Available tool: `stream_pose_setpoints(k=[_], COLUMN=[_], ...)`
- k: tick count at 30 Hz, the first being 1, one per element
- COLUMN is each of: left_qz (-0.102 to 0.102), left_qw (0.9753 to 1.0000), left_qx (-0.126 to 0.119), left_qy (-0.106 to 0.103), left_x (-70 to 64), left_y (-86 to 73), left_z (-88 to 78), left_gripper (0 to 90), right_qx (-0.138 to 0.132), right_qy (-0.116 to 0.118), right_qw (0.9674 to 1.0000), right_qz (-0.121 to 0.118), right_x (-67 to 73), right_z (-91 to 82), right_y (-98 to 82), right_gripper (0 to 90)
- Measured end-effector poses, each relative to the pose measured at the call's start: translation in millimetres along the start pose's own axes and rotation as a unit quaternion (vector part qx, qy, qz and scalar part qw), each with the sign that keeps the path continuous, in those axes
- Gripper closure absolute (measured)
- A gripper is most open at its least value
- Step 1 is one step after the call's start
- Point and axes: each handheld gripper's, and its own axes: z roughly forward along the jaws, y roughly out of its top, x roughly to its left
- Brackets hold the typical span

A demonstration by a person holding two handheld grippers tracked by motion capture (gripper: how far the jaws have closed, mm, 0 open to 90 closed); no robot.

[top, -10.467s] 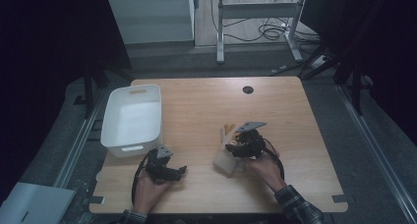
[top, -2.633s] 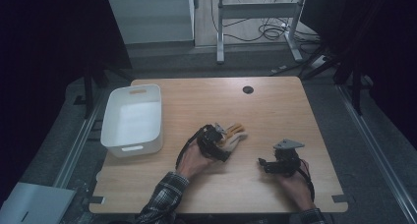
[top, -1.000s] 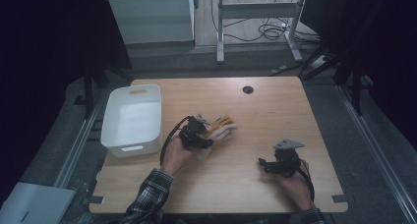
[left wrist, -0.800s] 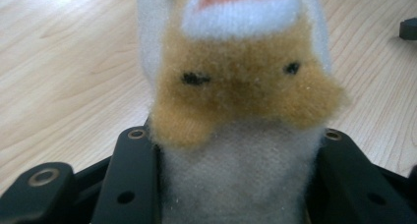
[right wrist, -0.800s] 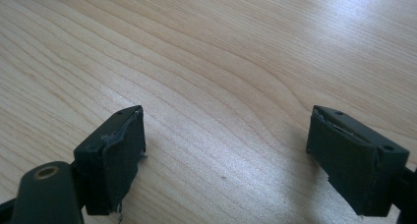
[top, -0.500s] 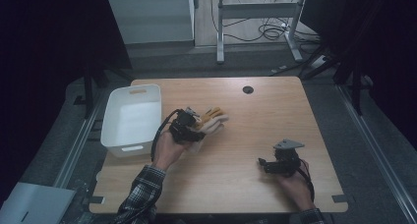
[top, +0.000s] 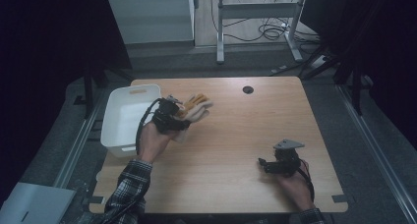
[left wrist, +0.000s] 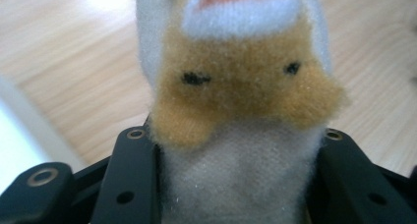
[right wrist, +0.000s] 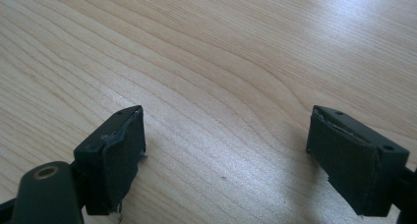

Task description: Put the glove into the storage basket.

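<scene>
Nearest the person, the right gripper [top: 265, 164] is resting low over the wooden table [top: 236, 184] toward its near right corner, its jaws standing spread wide with nothing but bare wood grain between them in the right gripper view. Farther in and to the left, the left gripper [top: 184, 115] is pinching a plush toy [top: 195, 109], tan and white, with its jaws pressing in on both sides of the soft white body; in the left gripper view the toy's tan face with two small black marks is rising straight up between the jaws. The toy is being carried above the table, its long axis pointing away from the gripper toward the table's far right. Just to the left of that hand the white bin [top: 127, 117] is sitting along the table's left edge, open side up and looking empty, its nearest wall close beside the wrist. Judging by this, the toy is probably heading for the bin, and the left hand is far nearer to it. The move would call for swinging left over the rim; open room is lying across the table's middle and far side.
</scene>
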Motion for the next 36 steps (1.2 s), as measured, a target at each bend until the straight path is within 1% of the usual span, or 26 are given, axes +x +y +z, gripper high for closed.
stream_pose_setpoints(k=[7, 11, 14, 16, 18, 19, 20, 21, 23, 25, 27, 31, 36], left_qz=[-0.034, -0.06, -0.08, -0.091, -0.104, -0.114, -0.117, -0.124, -0.135, -0.142, -0.152, -0.163, -0.169], left_qw=[0.999, 0.997, 0.9945, 0.9928, 0.9904, 0.9889, 0.9881, 0.9866, 0.9842, 0.9826, 0.9802, 0.9783, 0.9775], left_qx=[-0.015, -0.022, -0.025, -0.025, -0.028, -0.031, -0.031, -0.032, -0.034, -0.035, -0.036, -0.035, -0.024], left_qy=[0.025, 0.044, 0.063, 0.075, 0.087, 0.091, 0.094, 0.102, 0.109, 0.115, 0.121, 0.123, 0.125], left_x=[28.6, 47.6, 63.4, 71.1, 81.5, 85.3, 88.3, 93.0, 99.6, 104.9, 109.6, 116.8, 122.5], left_y=[-5.9, -13.3, -21.9, -26.9, -33.7, -36.7, -38.9, -42.6, -48.2, -52.8, -57.1, -63.7, -67.0], left_z=[-21.7, -33.5, -40.9, -43.9, -47.5, -48.4, -49.0, -49.8, -49.7, -48.4, -45.1, -33.4, -19.0], left_gripper=[55.8, 55.8, 55.8, 55.8, 55.8, 55.7, 55.7, 55.7, 55.6, 55.4, 55.3, 55.1, 54.5], right_qx=[0.0, 0.0, 0.0, 0.0, 0.0, 0.0, 0.0, 0.0, 0.001, 0.001, 0.001, 0.001, 0.0], right_qy=[0.0, 0.0, 0.0, 0.0, 0.0, 0.0, 0.0, 0.0, 0.0, 0.0, 0.0, 0.0, 0.0], right_qw=[1.0, 1.0, 1.0, 1.0, 1.0, 1.0, 1.0, 1.0, 1.0, 1.0, 1.0, 1.0, 1.0], right_qz=[0.0, 0.0, 0.0, 0.0, 0.0, 0.0, 0.0, 0.0, 0.001, 0.0, 0.0, 0.001, 0.001], right_x=[0.0, 0.0, 0.0, 0.0, 0.0, 0.0, 0.0, 0.0, 0.1, 0.0, 0.1, 0.1, 0.1], right_z=[0.0, 0.0, 0.0, 0.0, 0.0, 0.1, 0.0, 0.0, -0.1, -0.1, -0.1, -0.1, 0.0], right_y=[0.0, 0.1, 0.1, 0.1, 0.1, 0.1, 0.1, 0.1, 0.1, 0.1, 0.1, 0.1, 0.0], right_gripper=[15.2, 15.2, 15.2, 15.2, 15.2, 15.2, 15.2, 15.2, 15.2, 15.2, 15.2, 15.2, 15.2])
